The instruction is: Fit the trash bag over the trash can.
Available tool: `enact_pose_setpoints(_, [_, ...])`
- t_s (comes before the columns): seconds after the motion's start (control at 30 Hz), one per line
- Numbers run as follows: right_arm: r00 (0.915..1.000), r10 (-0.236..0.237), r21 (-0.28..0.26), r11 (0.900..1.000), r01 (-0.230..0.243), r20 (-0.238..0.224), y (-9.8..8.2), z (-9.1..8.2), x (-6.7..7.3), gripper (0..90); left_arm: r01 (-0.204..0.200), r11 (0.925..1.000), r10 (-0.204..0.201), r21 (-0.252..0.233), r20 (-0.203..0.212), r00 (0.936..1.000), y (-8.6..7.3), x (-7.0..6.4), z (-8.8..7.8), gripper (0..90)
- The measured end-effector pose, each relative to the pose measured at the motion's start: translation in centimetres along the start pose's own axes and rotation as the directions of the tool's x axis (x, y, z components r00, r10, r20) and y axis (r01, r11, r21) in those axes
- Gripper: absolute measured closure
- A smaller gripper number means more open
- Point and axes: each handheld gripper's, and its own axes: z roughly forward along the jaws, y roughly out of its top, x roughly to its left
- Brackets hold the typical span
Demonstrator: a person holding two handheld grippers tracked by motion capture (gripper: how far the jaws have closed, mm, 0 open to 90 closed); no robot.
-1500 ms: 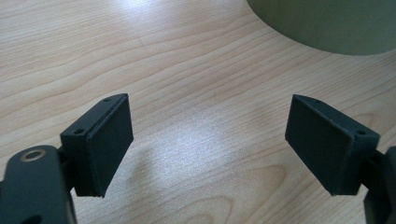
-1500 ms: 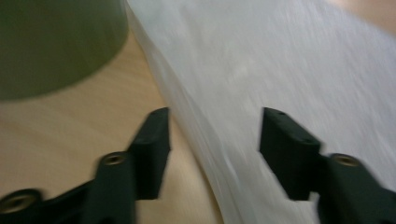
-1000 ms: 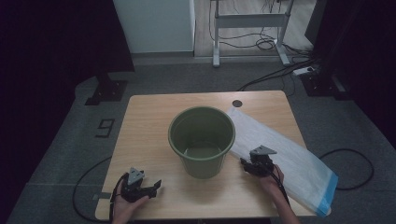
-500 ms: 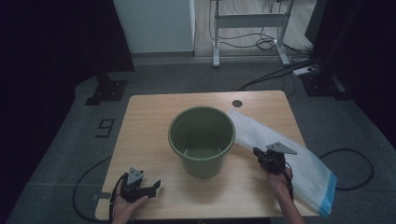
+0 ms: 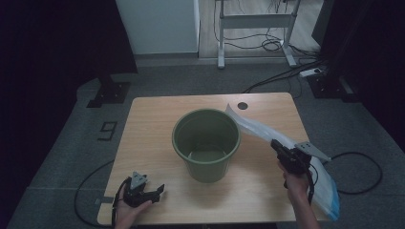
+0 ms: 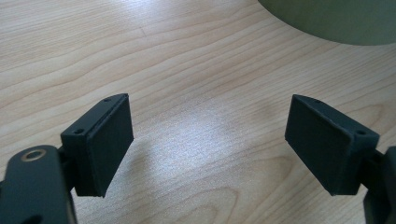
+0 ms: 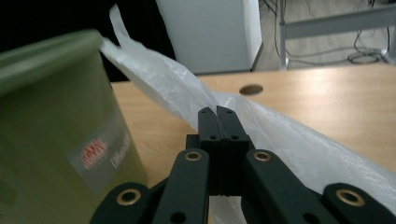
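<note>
1. The right gripper point(image 5: 276, 144) is over the desk's point(image 5: 153, 124) right part, just right of the bucket point(image 5: 206, 143), held in the person's right hand point(image 5: 297, 181).
2. Its jaws are pressed together on a fold of the bag point(image 5: 258, 130); in the right gripper view the thin plastic point(image 7: 187, 100) is pinched at their tips point(image 7: 218, 110).
3. These jaws have just been closing, with the bag between them.
4. The bag is clear plastic with a blue edge at its near end point(image 5: 332, 207).
5. It lies along the right side of the desk, from beside the bucket's far rim to the near right corner, where it hangs past the edge.
6. Its far end stands up beside the bucket's rim; whether it touches the rim I cannot tell.
7. The bucket is green, upright and empty, at the middle of the desk; a label point(image 7: 100, 151) shows on its wall.
8. The left gripper point(image 5: 155, 191) rests low at the near left corner of the desk, in the left hand point(image 5: 129, 207).
9. Its jaws stand wide apart with only bare wood point(image 6: 205, 135) between them; they hold nothing.
10. The two grippers are well apart, with the bucket between them.
</note>
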Motion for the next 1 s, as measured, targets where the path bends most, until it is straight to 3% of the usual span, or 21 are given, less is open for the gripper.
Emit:
enact_pose_setpoints(0.27, [0.9992,-0.031,-0.089,0.996,0.029,-0.024,1.9,-1.7,1.3,88.9,0.006,1.0,-0.006,0.0,-0.007,1.0,-0.1,0.2,-0.1,15.2])
enact_pose_setpoints(0.53, [0.9966,-0.072,-0.144,0.987,0.066,-0.04,3.1,-2.9,2.7,89.0,0.004,1.0,-0.004,0.005,-0.009,1.0,-0.1,0.3,0.0,15.2])
enact_pose_setpoints(1.0, [0.9961,-0.086,-0.237,0.968,0.078,-0.021,6.5,-4.5,3.1,89.0,0.005,0.9999,-0.005,0.015,-0.01,0.9999,-0.3,0.3,0.1,15.2])
